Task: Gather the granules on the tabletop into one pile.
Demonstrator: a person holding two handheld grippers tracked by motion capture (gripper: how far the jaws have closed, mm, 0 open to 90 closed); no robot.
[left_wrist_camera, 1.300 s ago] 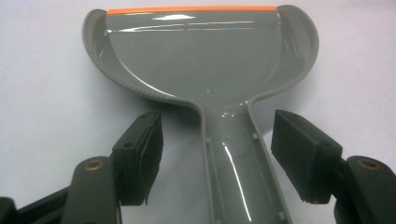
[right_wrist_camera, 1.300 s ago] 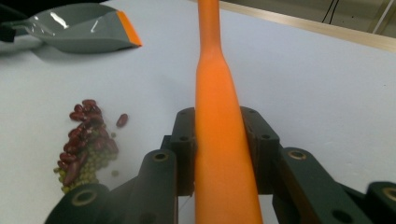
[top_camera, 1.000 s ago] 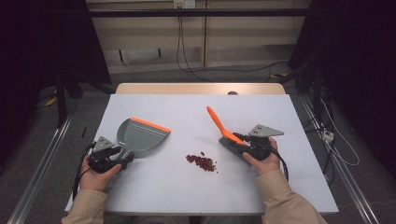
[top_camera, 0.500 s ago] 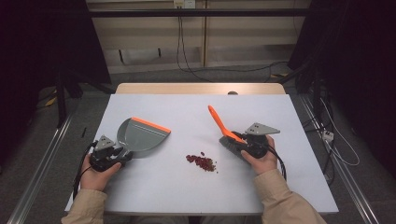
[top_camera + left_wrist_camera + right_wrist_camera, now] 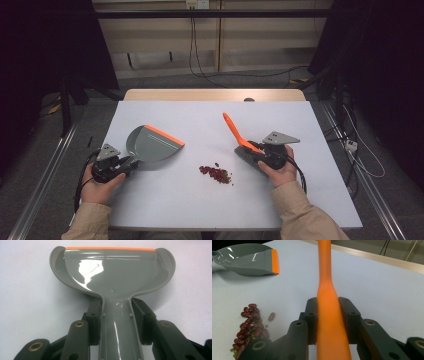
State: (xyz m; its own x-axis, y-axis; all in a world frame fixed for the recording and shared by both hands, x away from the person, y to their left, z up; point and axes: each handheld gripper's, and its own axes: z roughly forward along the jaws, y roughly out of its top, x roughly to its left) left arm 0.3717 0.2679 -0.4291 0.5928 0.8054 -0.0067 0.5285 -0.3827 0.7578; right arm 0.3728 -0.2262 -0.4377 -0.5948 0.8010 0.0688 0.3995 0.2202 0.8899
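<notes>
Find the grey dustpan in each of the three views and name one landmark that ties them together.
High view: dustpan left of centre on the table, handle in the left gripper.
Left gripper view: it spans the frame's centre, handle between the jaws.
Right gripper view: top left corner.
Shared landmark: its orange front lip.

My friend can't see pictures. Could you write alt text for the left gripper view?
A hand-held gripper clamps the handle of a grey dustpan between its two black jaws. The glossy pan, edged with an orange lip, rests on a pale table.
</notes>
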